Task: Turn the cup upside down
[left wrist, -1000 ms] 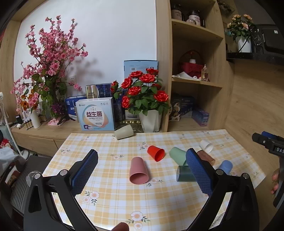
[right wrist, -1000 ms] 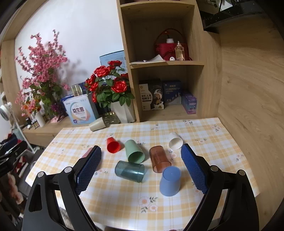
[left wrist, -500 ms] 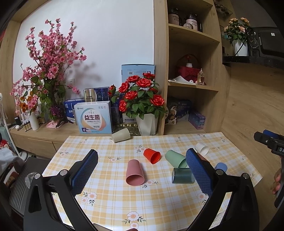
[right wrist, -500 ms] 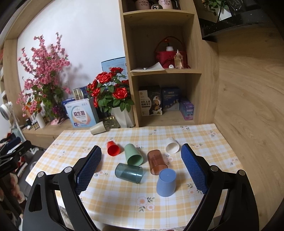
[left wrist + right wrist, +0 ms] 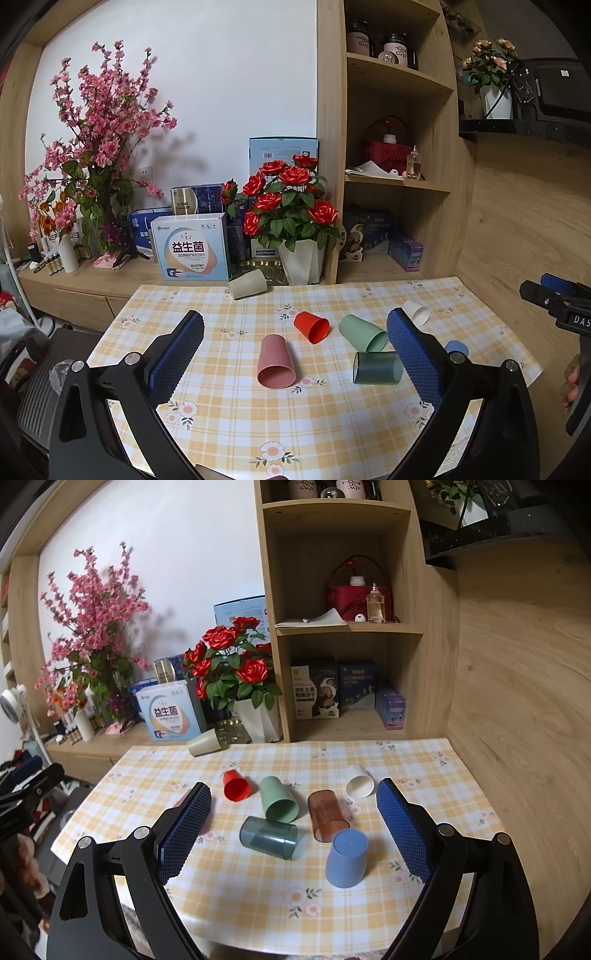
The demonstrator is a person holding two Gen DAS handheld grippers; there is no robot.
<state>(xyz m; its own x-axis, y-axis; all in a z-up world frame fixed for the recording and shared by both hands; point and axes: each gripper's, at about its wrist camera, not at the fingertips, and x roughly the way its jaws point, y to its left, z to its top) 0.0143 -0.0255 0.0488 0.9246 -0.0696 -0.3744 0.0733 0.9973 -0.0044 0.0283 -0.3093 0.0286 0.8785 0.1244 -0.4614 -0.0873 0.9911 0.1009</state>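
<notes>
Both tools have been drawn back and raised since the earlier frames, so that more of the desk (image 5: 436,771) with its yellow checked floral cloth is taken in and the cups appear smaller and farther off. The left tool (image 5: 295,354) is held released, its blue-padded fingers (image 5: 177,350) spread wide with nothing between them. The right tool (image 5: 293,834) is likewise released and empty.

The blue plastic cup (image 5: 346,857) is seen standing mouth-down on the desk, nearest the right tool, just beside the transparent brown cup (image 5: 327,815), which lies on its side. In the left wrist view only the flat base of the blue plastic cup (image 5: 456,347) is visible; the rest is hidden behind the right-hand finger, and the transparent brown cup is hidden altogether.

The remaining cups lie on their sides: the transparent dark teal cup (image 5: 268,836), the pale green cup (image 5: 277,804), the red cup (image 5: 235,785), the white cup (image 5: 359,782) and, at the far edge by the white flower pot (image 5: 258,720), the beige cup (image 5: 202,743). The matte pink cup (image 5: 275,362) is shown clearly in the left wrist view, mouth toward the camera; in the right wrist view it is almost wholly hidden behind the left-hand finger.

The lower edges of both views are cut off by the tool bodies.
</notes>
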